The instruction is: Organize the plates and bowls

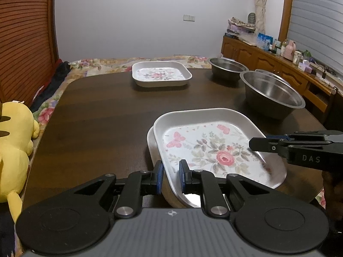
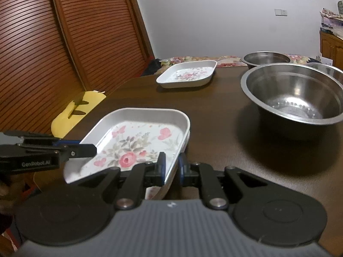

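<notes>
A white square plate with a rose print (image 1: 205, 145) (image 2: 133, 141) sits tilted on top of another like plate (image 1: 151, 147) near the table's front edge. My left gripper (image 1: 171, 176) has its fingers on either side of the top plate's near rim, shut on it. My right gripper (image 2: 171, 169) is shut on the opposite rim; it shows at the right in the left wrist view (image 1: 257, 144). A third floral plate (image 1: 159, 73) (image 2: 187, 73) lies at the far side. Three steel bowls (image 1: 271, 94) (image 2: 293, 98) stand at the right.
The dark wooden table (image 1: 103, 115) has a rounded left edge. A yellow plush toy (image 1: 12, 141) lies beside it on a floral cover. A louvred wooden door (image 2: 64, 42) is at the left, a cluttered sideboard (image 1: 278, 60) at the right.
</notes>
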A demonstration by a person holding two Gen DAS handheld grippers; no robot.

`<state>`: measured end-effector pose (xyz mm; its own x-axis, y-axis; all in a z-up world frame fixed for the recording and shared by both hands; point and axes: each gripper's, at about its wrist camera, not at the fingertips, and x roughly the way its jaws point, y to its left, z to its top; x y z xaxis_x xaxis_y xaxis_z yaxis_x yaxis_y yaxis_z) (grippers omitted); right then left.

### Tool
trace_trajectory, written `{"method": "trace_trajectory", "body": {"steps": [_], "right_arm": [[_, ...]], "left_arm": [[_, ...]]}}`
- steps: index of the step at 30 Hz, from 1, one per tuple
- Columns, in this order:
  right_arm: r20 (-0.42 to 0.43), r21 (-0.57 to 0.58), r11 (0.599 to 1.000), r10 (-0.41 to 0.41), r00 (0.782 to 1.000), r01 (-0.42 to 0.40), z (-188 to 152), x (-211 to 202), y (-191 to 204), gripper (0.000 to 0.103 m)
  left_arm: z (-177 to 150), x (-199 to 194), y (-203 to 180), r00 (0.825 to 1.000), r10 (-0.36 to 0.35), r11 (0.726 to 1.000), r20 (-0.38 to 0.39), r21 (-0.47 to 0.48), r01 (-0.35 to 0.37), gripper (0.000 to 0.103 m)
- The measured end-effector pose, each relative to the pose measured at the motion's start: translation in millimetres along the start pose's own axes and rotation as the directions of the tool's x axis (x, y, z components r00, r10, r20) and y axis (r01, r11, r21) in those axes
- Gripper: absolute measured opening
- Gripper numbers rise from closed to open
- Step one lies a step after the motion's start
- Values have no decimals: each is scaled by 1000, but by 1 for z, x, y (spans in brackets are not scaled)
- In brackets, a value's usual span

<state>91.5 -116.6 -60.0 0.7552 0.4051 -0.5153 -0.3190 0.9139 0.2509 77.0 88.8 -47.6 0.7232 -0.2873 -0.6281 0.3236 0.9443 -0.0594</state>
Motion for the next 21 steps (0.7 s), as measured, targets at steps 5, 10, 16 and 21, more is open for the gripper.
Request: {"method": "trace_trajectory", "body": {"steps": [5,10,16,21], "right_arm": [[20,-6,1000,-6,1000,6,-3,-1,1,15],[33,-5,1000,-5,999,5,-3,1,0,15],[44,10,1000,1,999,-1,-5,1,-3,15],[54,6,1000,-2,999,2,-7,1,-2,15]], "left_arm": [[-2,0,1,1000,9,1000,12,4,-9,17],[-3,2,3,1000,21,1000,13,-11,-21,18],[-4,5,5,1000,21,1000,10,-20,-21,19],[-5,6,5,1000,23,1000,14,-21,-23,19]]}}
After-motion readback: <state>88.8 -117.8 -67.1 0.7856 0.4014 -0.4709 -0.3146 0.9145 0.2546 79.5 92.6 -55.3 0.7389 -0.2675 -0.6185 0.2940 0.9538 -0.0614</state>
